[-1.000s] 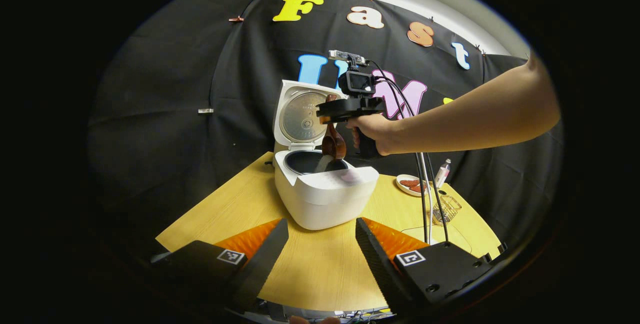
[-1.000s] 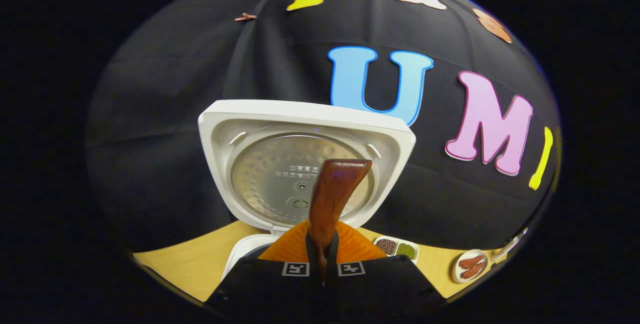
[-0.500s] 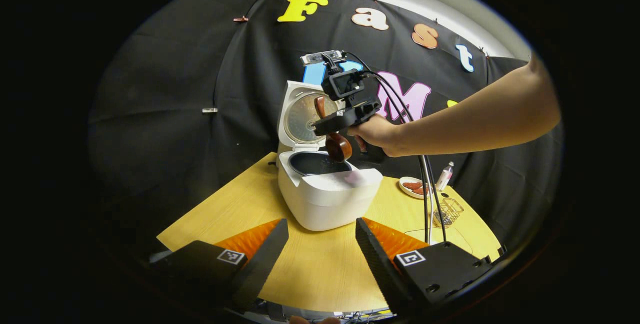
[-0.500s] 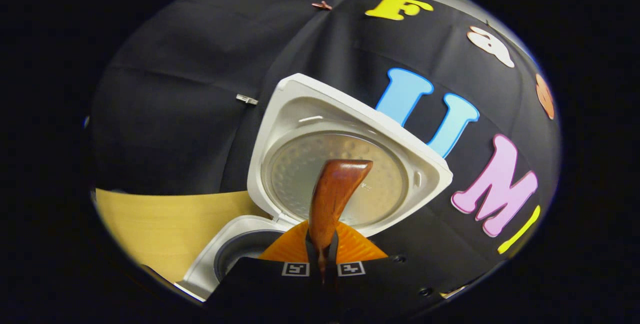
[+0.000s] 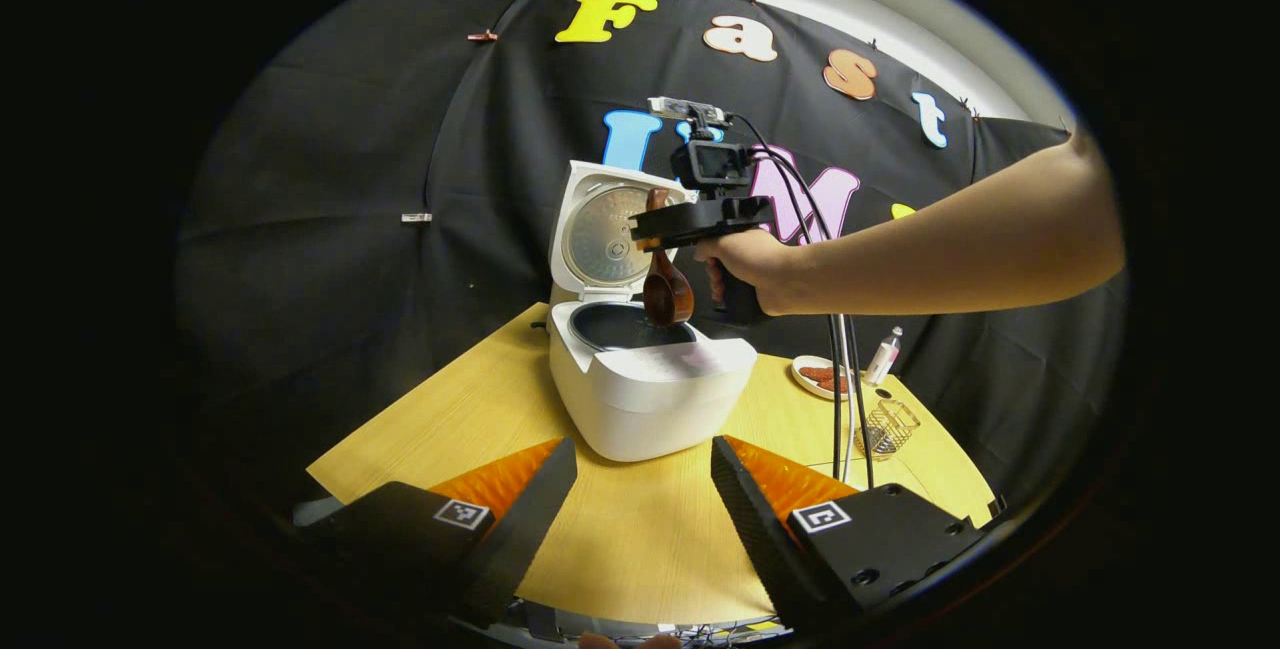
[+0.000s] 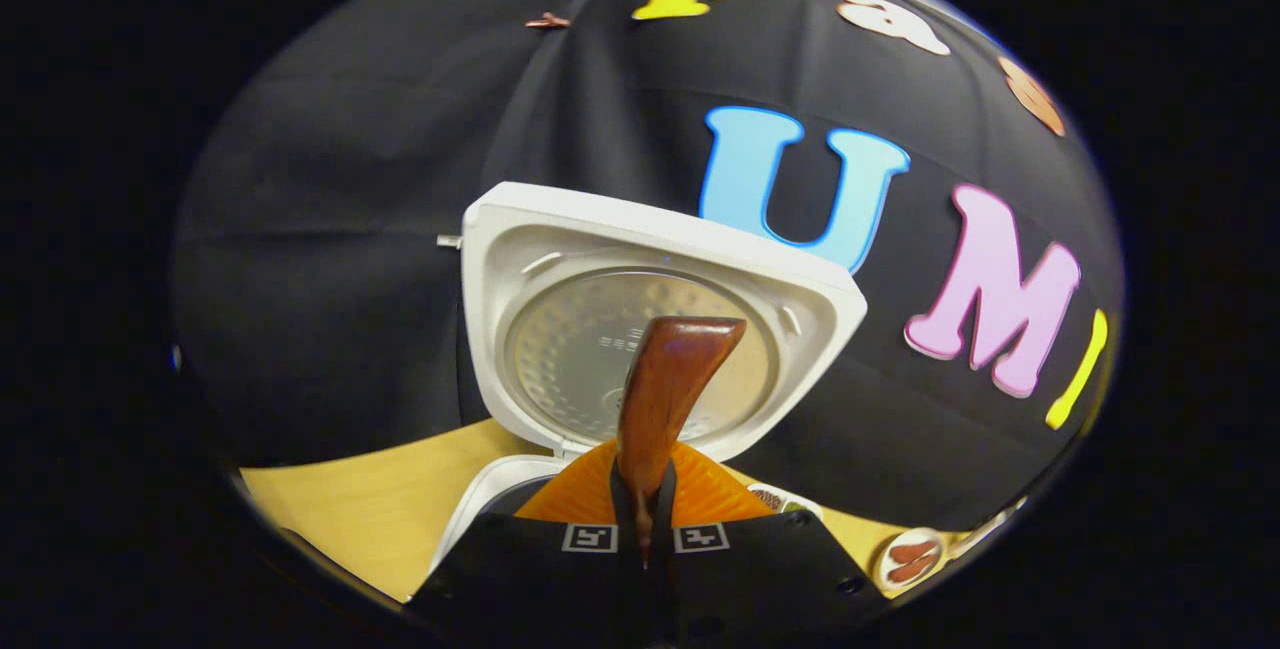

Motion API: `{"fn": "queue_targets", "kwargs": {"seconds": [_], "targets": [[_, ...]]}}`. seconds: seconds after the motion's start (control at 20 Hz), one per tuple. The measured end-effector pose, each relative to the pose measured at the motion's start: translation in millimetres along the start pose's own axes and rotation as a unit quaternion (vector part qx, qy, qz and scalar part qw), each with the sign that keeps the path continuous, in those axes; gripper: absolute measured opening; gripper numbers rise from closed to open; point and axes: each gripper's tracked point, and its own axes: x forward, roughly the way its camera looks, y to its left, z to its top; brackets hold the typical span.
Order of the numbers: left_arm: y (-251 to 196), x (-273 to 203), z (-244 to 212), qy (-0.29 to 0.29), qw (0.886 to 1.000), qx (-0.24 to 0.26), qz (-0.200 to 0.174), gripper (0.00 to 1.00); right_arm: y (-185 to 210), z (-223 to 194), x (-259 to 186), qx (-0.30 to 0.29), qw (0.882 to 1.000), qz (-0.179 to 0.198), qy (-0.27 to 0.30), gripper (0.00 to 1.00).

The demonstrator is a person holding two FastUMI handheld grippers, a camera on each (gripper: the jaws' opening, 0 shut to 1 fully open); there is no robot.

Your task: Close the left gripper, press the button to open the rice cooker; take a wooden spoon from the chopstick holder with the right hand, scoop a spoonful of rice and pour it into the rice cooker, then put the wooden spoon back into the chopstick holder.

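In the left gripper view, the left tongs (image 5: pixel 640 494) sit nearest, low over the front of the wooden table (image 5: pixel 620 539), their two fingers spread wide with bare tabletop between them. Just beyond them stands the white rice cooker (image 5: pixel 645 394), its lid (image 5: pixel 605 234) raised upright at the back and the dark inner pot (image 5: pixel 630 327) exposed. Above the pot, a hand (image 5: pixel 745 274) on a bare forearm reaching in from the right holds the right tongs (image 5: pixel 655 229), which pinch the handle of the wooden spoon (image 5: pixel 666 291); the spoon hangs with its bowl down, right over the pot's opening. In the right gripper view, the right tongs (image 6: pixel 644 489) are pressed together on the spoon's handle, which rises in front of the lid's metal inner plate (image 6: pixel 620 359). Farther right on the table lie a small plate (image 5: pixel 822 376), a small bottle (image 5: pixel 882 356) and a wire basket (image 5: pixel 885 426), well apart from the cooker.
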Motion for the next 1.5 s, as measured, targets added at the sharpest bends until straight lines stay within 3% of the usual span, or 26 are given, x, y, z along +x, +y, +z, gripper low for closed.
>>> {"fn": "queue_targets", "kwargs": {"seconds": [0.05, 0.1, 0.25, 0.4, 0.6, 0.75, 0.95, 1.15, 1.5], "targets": [[-3, 0, 1, -0.001, 1.000, 0.002, -0.002, 0.94, -4, 1, -2, 0.038, 0.999, 0.002, 0.000, 0.02], [-7, 0, 1, -0.002, 1.000, 0.004, -0.006, 0.94, -9, 4, -7, 0.079, 0.997, 0.003, -0.003, 0.06], [-13, -1, 5, -0.006, 1.000, 0.010, -0.010, 0.94, -26, 15, -28, 0.203, 0.979, 0.007, -0.022, 0.06], [-19, -4, 10, -0.010, 1.000, 0.013, -0.015, 0.94, -53, 30, -58, 0.264, 0.963, 0.005, -0.051, 0.06], [-34, -7, 13, -0.012, 0.999, 0.022, -0.023, 0.94, -107, 48, -120, 0.298, 0.949, -0.017, -0.098, 0.06], [-48, -8, 12, -0.012, 0.999, 0.029, -0.035, 0.94, -154, 49, -170, 0.283, 0.949, -0.048, -0.128, 0.06], [-70, -8, 11, -0.010, 0.998, 0.036, -0.047, 0.94, -207, 38, -241, 0.294, 0.940, -0.082, -0.152, 0.05], [-92, -8, 11, -0.014, 0.997, 0.055, -0.059, 0.94, -271, -2, -302, 0.313, 0.928, -0.132, -0.155, 0.06], [-122, 2, -2, 0.018, 0.997, 0.044, -0.063, 0.94, -379, -99, -348, 0.291, 0.924, -0.219, -0.118, 0.06]]}}
